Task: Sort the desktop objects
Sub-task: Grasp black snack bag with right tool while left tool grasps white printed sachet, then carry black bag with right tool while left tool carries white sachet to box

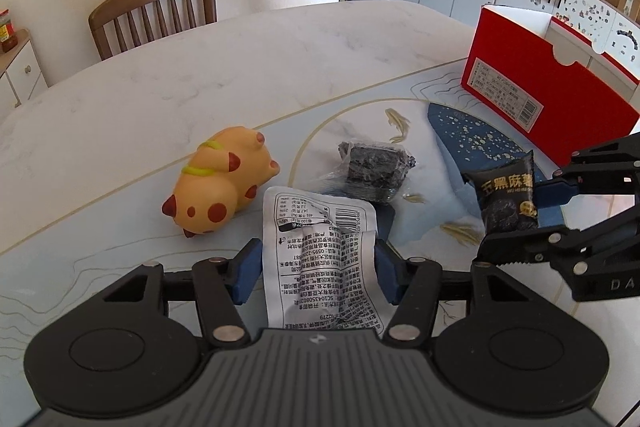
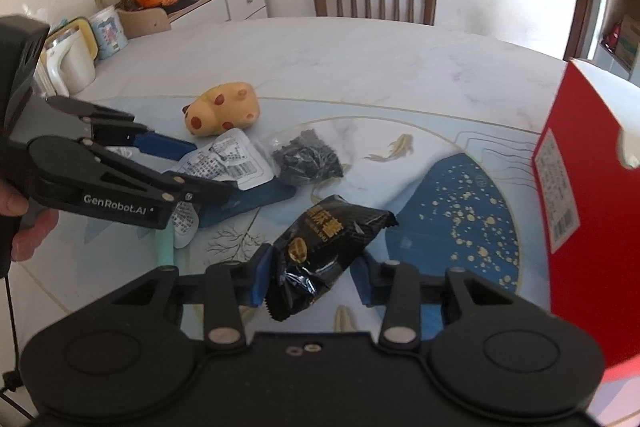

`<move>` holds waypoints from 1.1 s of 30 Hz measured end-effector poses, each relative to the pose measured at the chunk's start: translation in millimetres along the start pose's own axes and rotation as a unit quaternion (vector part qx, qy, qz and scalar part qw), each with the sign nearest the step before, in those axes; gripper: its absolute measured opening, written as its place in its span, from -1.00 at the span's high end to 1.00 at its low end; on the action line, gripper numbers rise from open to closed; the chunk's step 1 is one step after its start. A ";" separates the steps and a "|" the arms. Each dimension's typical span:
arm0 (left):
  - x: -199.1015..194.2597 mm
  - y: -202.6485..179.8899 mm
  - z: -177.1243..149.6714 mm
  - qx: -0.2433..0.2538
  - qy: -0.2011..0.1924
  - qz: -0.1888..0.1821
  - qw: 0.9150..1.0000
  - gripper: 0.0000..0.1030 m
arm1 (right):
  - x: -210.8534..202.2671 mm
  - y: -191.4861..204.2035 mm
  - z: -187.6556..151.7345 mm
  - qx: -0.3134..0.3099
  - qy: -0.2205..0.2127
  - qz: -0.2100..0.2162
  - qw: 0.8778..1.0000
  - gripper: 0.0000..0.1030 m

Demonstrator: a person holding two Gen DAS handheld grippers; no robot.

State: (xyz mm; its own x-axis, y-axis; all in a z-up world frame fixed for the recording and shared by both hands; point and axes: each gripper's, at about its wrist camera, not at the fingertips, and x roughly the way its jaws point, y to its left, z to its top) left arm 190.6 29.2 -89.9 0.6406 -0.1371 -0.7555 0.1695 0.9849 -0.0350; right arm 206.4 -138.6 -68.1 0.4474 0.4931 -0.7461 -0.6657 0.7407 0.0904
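On the far left of the desk [image 1: 120, 115] I see the spotted toy cat [image 1: 218, 187] lying on its side, untouched and apart from both claws. Next to it, my left claw [image 1: 316, 267] is narrowed onto the white snack packet [image 1: 320, 251], with the blue pads pressing its crumpled sides; the packet's far end looks to rest on or just above the surface. Just beyond it sits a clear bag of dark pieces [image 1: 376, 167], near the white packet's far edge. Further right, my right claw [image 2: 312, 275] is closed on the black snack packet [image 2: 328, 239], pinching its lower half while the top end sticks out free. The red box [image 1: 552, 87] stands open at the right, which I take to be where these go.

My worries: both packets are slick, puffy foil, so either could slide out of the pads as I lift, especially the black one, held near one end. The white packet could drag the clear bag along. The two claws are close together, so swinging both toward the box at once risks a collision.
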 end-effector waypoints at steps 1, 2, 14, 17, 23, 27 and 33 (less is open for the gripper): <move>-1.5 -0.8 0.1 0.001 -0.001 0.000 1.000 -0.12 | -2.2 -1.0 -0.3 0.003 -0.002 -0.001 1.000 0.22; -3.5 -1.4 0.3 0.000 -0.002 -0.001 1.000 -0.12 | -4.6 -2.0 -0.6 0.005 -0.005 -0.003 1.000 0.22; -29.1 -12.2 4.1 -0.006 -0.021 -0.006 1.000 -0.12 | -31.4 -6.6 -5.0 0.019 -0.025 -0.030 0.999 0.23; -35.1 -15.7 6.6 -0.008 -0.028 -0.009 1.000 -0.12 | -40.0 -7.5 -6.6 0.023 -0.031 -0.033 0.999 0.23; -44.2 -21.7 14.2 -0.005 -0.044 -0.008 0.999 -0.12 | -55.1 -10.9 -11.3 0.031 -0.043 -0.044 0.998 0.23; -51.1 -26.2 19.6 -0.007 -0.051 -0.012 0.999 -0.12 | -67.5 -13.3 -13.4 0.037 -0.052 -0.049 0.997 0.23; -67.8 -43.7 28.3 0.000 -0.063 -0.030 0.998 -0.12 | -88.7 -17.2 -15.4 0.046 -0.066 -0.055 0.995 0.23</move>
State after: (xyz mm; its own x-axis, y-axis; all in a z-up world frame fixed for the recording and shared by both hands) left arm 161.0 -7.6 -18.6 0.7177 -0.2087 -0.6644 0.2104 0.9744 -0.0788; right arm 168.9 -202.2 -13.7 0.5942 0.4575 -0.6615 -0.5535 0.8294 0.0764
